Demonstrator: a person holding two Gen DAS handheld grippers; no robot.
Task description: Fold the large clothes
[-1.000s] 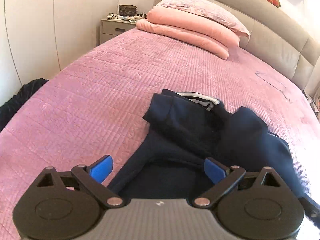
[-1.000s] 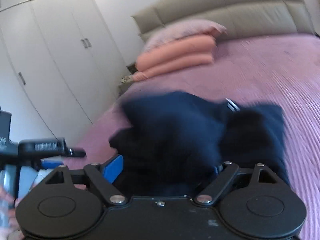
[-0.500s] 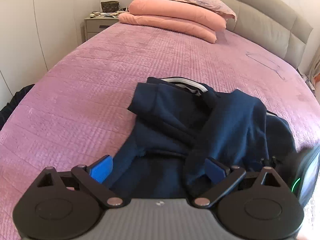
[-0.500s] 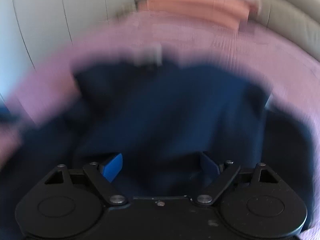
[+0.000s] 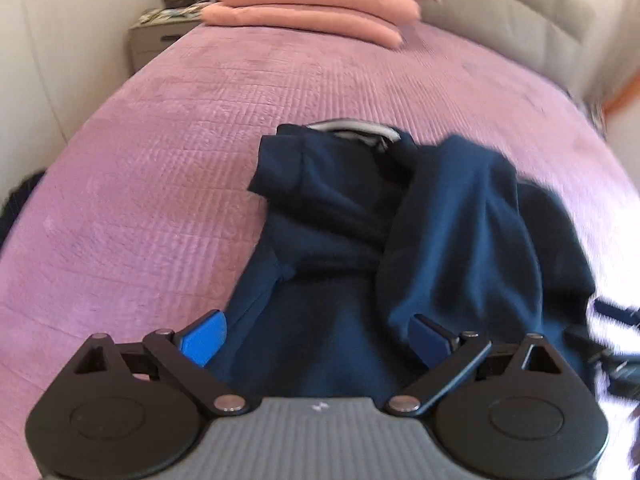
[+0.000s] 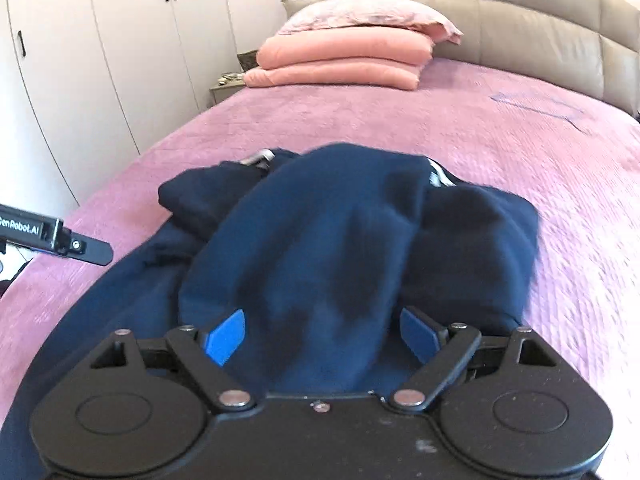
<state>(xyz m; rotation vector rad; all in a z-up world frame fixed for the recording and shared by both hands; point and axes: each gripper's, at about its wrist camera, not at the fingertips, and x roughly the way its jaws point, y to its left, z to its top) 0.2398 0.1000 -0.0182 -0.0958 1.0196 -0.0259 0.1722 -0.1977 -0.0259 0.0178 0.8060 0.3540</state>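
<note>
Garment: navy top (image 5: 340, 240), lying on pink bed (image 5: 160, 160), collar end toward the pillows (image 5: 316, 8), hem end toward both tools.
Long axis: runs from hem, under the tools, straight ahead to striped collar (image 5: 352, 130).
Sleeves: both folded in across the chest; right one (image 6: 304, 240) lies on top, bunched, reaching back to the right tool.
Left tool (image 5: 318, 338): wide, nothing held, hovering over the hem at the left edge of the body.
Right tool (image 6: 322, 334): wide, sleeve cloth lying between the fingers (image 6: 226, 336), no pinch visible.
Nearer tool: both at the hem end, one per corner; right nearer the loose sleeve.
Judgement: next fold likely hem toward collar, away from the tools along the long axis.
Risk: bunched sleeve may slide off as the hem lifts.
</note>
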